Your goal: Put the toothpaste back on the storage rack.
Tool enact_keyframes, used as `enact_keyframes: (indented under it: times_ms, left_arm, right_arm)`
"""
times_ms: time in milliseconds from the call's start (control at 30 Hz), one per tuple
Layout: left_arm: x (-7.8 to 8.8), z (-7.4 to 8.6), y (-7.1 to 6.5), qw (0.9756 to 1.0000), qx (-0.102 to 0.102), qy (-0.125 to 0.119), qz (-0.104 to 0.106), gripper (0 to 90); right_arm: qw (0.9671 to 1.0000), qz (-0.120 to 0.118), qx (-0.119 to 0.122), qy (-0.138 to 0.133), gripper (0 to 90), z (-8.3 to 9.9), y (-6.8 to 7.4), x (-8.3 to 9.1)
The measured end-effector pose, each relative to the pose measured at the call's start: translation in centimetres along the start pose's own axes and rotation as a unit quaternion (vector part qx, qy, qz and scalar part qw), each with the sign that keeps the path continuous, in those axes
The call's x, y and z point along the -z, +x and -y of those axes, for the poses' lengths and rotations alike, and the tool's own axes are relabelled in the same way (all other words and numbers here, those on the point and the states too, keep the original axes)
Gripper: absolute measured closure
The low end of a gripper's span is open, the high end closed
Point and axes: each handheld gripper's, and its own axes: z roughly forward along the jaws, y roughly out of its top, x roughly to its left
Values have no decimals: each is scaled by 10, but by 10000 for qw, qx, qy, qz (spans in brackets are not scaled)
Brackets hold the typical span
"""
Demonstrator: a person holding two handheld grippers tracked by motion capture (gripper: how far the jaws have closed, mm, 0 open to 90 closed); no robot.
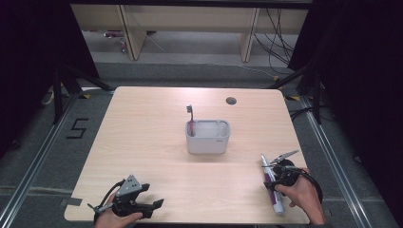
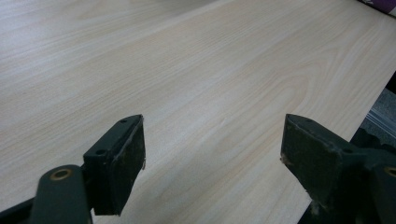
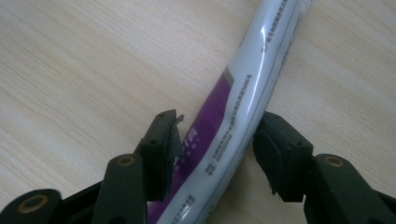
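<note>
the toothpaste tube [image 3: 243,107] lies flat on the bench [image 1: 152,142] at its near right corner, white and purple, running near-to-far, with what looks like its cap end toward the near edge. in the right gripper view it passes between the two black jaws of the right gripper [image 3: 217,140]: the left jaw sits at or against the purple side, the right jaw stands just beside the white edge with a thin gap, so the jaws straddle the tube, partly closed, and are not yet pressing on it. in the high view the right gripper [image 1: 278,171] sits over the far half of the tube.

judging by its look, the tube is light, soft-walled and glossy. it will likely dent under pressure and could slip or swing if taken near one end. the better hold is probably across the middle of the body, squeezing on the flat faces, gently enough not to force paste toward the cap.

further out, a white two-compartment holder [image 1: 208,137] stands at the middle of the bench, well apart from the tube, with a red toothbrush [image 1: 190,121] upright in its left compartment; the right compartment looks empty.

the left gripper [image 1: 138,199] rests at the near left corner, its jaws wide apart [image 2: 212,154] over bare wood, holding nothing.
</note>
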Motion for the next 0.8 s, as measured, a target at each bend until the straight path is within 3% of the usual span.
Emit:
enact_keyframes:
  times_ms: [33,67,133,233,267,300,400,433,500,533,567,600,633,767,800]
  left_arm:
    - [0,0,0,10000,-4,6,3,215]
    - [1,0,1,10000,-72,56,1,215]
    - [1,0,1,9999,-82,59,-1,215]
    - [1,0,1,9999,-85,69,3,215]
    - [1,0,1,10000,-78,62,-1,215]
    - [1,0,1,9999,-82,68,22,215]
    - [1,0,1,9999,-85,65,5,215]
    - [0,0,-1,10000,8,-17,7,215]
    - [-1,0,-1,10000,7,-19,8,215]
    - [-1,0,-1,10000,5,-16,10,215]
    - [0,0,0,10000,-36,16,3,215]
    - [0,0,0,10000,-24,-16,32,215]
    - [0,0,0,10000,-31,-9,32,215]
    - [2,-1,2,9998,-153,111,37,215]
    - [2,-1,2,9998,-163,119,24,215]
  right_arm:
    - [9997,-44,-203,105,521,0,3,0]
    - [9997,-54,-204,118,532,-1,2,-2]
    - [9999,-7,50,107,551,-3,-4,-4]
    - [9997,-56,3,234,595,-5,-3,-5]
    - [9994,-68,-122,322,608,-6,-1,-4]
    - [9995,-55,114,285,615,-7,-4,-5]
    - [9990,-92,225,365,622,-9,-6,-5]
    - [9991,-106,91,405,624,-9,-5,-5]
    - [9987,-96,258,421,626,-11,-8,-6]
    - [9982,-85,58,591,627,-12,-5,-5]
    - [9981,-109,289,540,628,-13,-8,-5]
    - [9979,-118,301,566,629,-14,-8,-6]
    - [9976,-153,194,653,630,-15,-8,-5]
    - [9967,-203,213,758,636,-18,-10,-7]
    - [9961,-172,98,863,637,-18,-8,-5]
